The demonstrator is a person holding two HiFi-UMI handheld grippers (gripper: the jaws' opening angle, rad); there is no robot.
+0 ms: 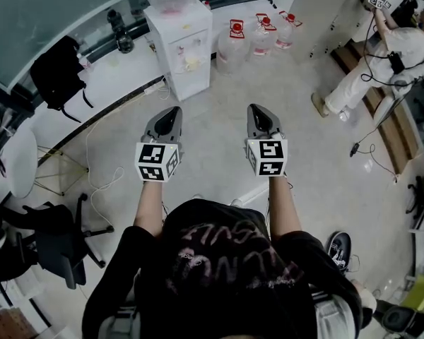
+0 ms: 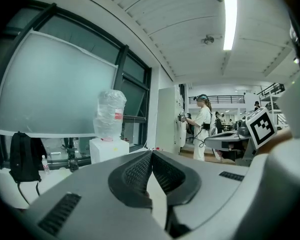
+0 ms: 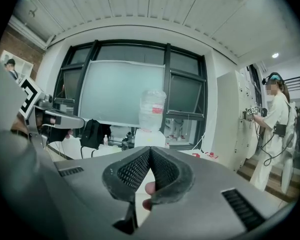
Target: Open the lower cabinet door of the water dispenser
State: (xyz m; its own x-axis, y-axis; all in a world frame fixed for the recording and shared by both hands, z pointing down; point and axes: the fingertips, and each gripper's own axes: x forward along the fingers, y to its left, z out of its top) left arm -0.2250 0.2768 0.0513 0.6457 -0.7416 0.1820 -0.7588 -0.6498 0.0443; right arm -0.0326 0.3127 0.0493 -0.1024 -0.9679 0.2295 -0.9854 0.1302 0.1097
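water dispenser (image 1: 182,51): smooth plastic, probably | left gripper (image 1: 174,111): matt plastic

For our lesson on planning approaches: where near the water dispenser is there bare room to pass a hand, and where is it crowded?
Free: the floor straight in front of the water dispenser. Crowded: to its right in the head view, water jugs stand close; to its left, a cable trails over the floor and a backpack sits on the ledge.

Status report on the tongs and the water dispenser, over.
Left tongs shut, empty. Right tongs shut, empty. Water dispenser ahead, untouched. Spare jugs beside it, off the path.
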